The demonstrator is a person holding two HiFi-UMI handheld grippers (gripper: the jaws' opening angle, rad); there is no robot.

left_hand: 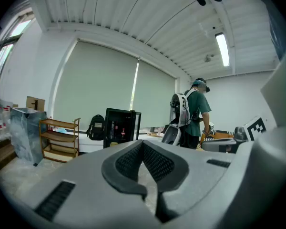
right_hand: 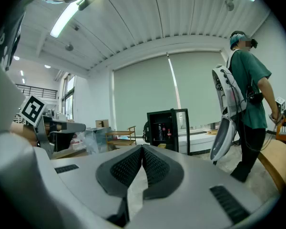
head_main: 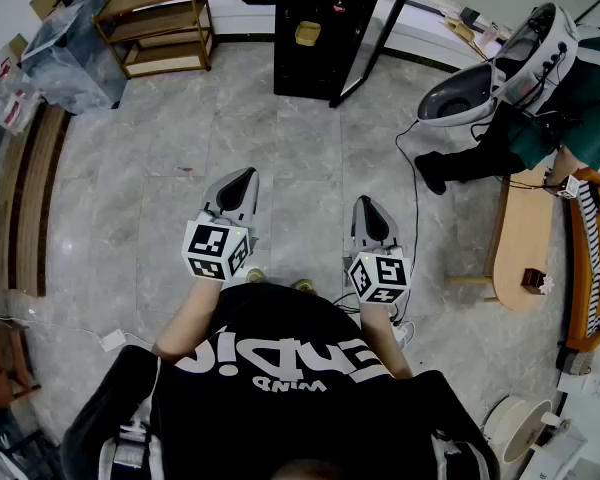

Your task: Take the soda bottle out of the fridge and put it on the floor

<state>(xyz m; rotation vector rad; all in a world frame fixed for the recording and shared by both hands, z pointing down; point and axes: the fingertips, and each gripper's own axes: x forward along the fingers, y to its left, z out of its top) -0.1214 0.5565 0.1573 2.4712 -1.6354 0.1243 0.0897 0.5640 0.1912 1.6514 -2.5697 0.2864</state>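
Head view: the wearer stands on the grey tiled floor [head_main: 280, 158] with both tools held forward and nearly level. The fridge [head_main: 315, 28] stands well ahead at the far edge of the floor, against the wall, and its glass door [head_main: 372, 38] is swung open to the right.

The left claw [head_main: 243, 178] is pressed together with nothing in it. In the left gripper view its ribbed pads [left_hand: 155, 161] meet at the tips. The right claw [head_main: 366, 206] is the same, closed and empty, as the right gripper view confirms.

The soda bottle [right_hand: 163, 130] is inside the fridge on an upper shelf, a dark bottle with a red label beside another like it. From here I cannot tell which of the two is meant. Another person [head_main: 540, 118] in a green shirt stands off to the right of the fridge, clear of its opening.

My reading is that the task is in its approach step, with nothing grasped and the fridge already open. The next move calls for walking up to the fridge. One claw must then spread wide enough for the bottle's body and go in level along the shelf edge. It should close around the bottle without knocking its neighbour.
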